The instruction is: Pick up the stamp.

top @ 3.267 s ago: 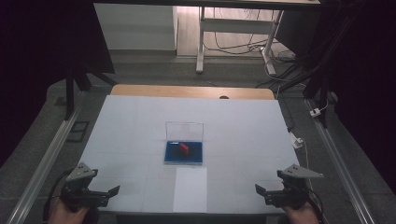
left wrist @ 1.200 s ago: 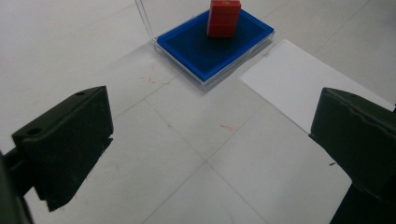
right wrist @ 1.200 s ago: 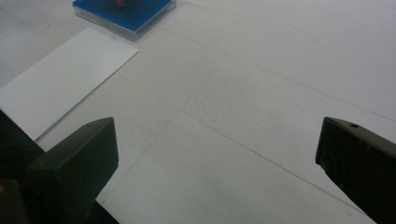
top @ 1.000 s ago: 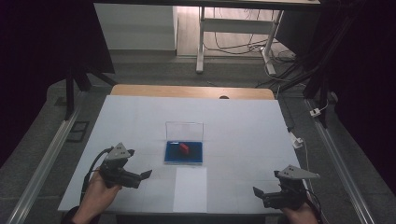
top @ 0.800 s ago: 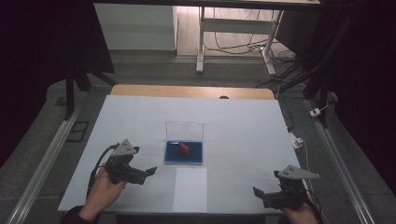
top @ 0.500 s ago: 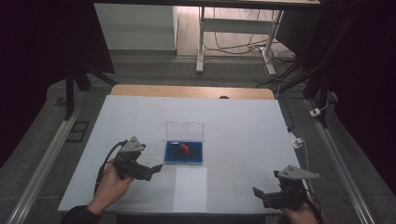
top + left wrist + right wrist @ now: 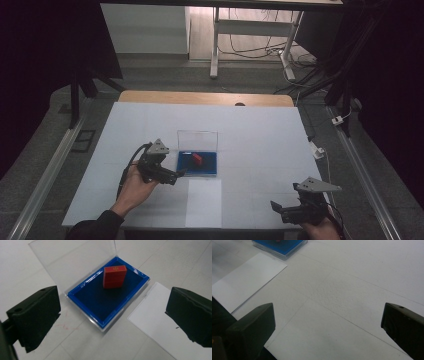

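An open case with a blue tray (image 7: 206, 168) (image 7: 105, 305) and a clear upright lid (image 7: 197, 140) (image 7: 72, 262) lies at the table's middle. A small red block (image 7: 197, 158) (image 7: 114, 276) stands in the tray. My left gripper (image 7: 176, 174) (image 7: 112, 322) is open, just left of the tray's near corner, its jaws spread wide with nothing between them. My right gripper (image 7: 276, 208) (image 7: 327, 335) is open at the table's near right edge, over bare table. The case's corner (image 7: 280, 246) shows at the top of the right gripper view.
A white sheet of paper (image 7: 204, 202) (image 7: 162, 327) (image 7: 244, 280) lies flat in front of the case. The white table top (image 7: 260, 145) has a wooden strip (image 7: 205, 97) along its far edge. Metal rails (image 7: 45, 175) run down both sides.
My left gripper has moved from the near left corner rightward and forward up to the blue tray's edge. The right gripper has stayed put.
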Demonstrator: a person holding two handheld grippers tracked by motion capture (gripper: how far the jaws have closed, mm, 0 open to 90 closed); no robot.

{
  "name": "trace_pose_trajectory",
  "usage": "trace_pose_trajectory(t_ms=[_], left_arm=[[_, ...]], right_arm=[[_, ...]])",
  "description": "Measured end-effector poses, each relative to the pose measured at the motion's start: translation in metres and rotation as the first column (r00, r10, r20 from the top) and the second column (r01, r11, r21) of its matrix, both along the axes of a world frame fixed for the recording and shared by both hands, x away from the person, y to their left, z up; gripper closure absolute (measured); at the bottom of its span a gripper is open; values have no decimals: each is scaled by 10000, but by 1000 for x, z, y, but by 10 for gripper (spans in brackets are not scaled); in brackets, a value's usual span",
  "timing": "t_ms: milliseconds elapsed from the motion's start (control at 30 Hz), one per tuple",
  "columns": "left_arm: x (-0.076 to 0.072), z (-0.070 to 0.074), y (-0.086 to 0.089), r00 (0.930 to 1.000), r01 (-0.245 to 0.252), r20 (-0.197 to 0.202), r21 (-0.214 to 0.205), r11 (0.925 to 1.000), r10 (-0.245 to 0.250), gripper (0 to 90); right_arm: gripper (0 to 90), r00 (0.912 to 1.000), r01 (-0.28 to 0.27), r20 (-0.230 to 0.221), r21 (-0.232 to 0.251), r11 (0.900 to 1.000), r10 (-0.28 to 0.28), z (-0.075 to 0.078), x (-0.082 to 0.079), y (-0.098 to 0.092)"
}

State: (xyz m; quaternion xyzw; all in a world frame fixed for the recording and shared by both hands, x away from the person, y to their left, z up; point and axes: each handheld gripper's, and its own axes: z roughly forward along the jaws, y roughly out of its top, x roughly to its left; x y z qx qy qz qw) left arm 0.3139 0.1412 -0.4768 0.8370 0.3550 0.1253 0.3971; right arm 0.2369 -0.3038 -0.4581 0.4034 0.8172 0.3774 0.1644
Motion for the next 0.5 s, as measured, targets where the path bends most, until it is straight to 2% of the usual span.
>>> trace_pose_trajectory(t_ms=[233,367,500], left_arm=[[14,-6,-17,9993,356,-157,195,9992,-353,1],[22,-10,-27,9993,375,-77,488,9981,-372,1],[32,-18,-40,9985,533,-183,776,9956,-520,0]], right_arm=[[0,10000,-15,18,-9,10000,15,0,0,0],[0,10000,-16,14,-14,10000,17,0,0,0],[0,10000,-21,14,-18,10000,21,0,0,0]])
